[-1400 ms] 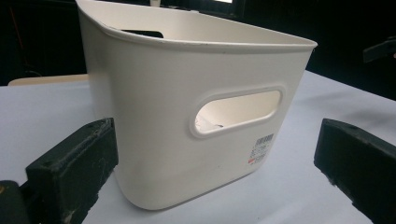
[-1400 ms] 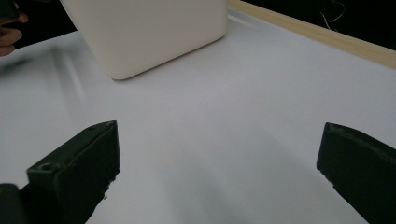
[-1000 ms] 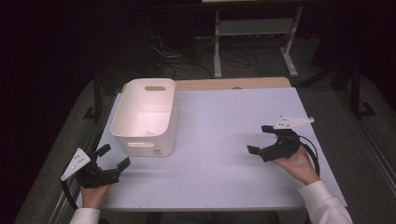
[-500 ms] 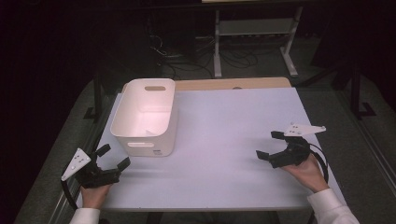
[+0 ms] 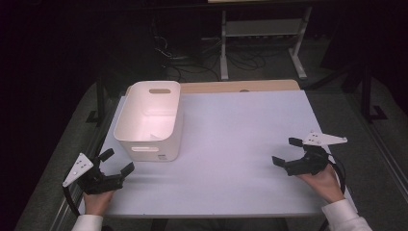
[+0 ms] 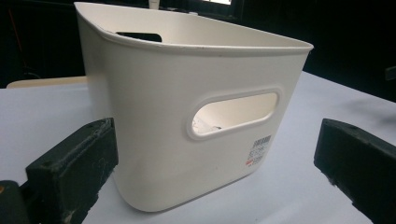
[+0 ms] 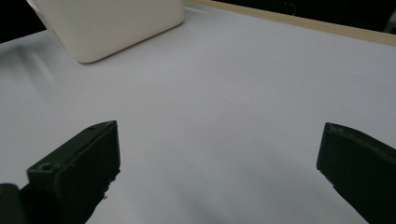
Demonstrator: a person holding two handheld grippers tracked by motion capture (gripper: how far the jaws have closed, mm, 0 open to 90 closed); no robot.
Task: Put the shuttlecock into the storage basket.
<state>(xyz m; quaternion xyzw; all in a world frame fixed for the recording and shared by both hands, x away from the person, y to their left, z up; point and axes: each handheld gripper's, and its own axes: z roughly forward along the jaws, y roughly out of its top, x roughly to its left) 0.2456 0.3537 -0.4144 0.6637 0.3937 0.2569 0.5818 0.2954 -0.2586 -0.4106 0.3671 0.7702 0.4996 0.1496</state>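
on the table's left, upright white bin (image 5: 150, 120), long axis front-to-back; both tools (image 5: 116, 161) (image 5: 286, 151) wide open, empty

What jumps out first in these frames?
The white plastic bin with oval handle cutouts stands upright at the far left of the pale table top, and no contents are visible inside it. Nearer the person, the left claw sits open just short of the bin, pointing toward it. The right claw is held open over bare table at the right edge.
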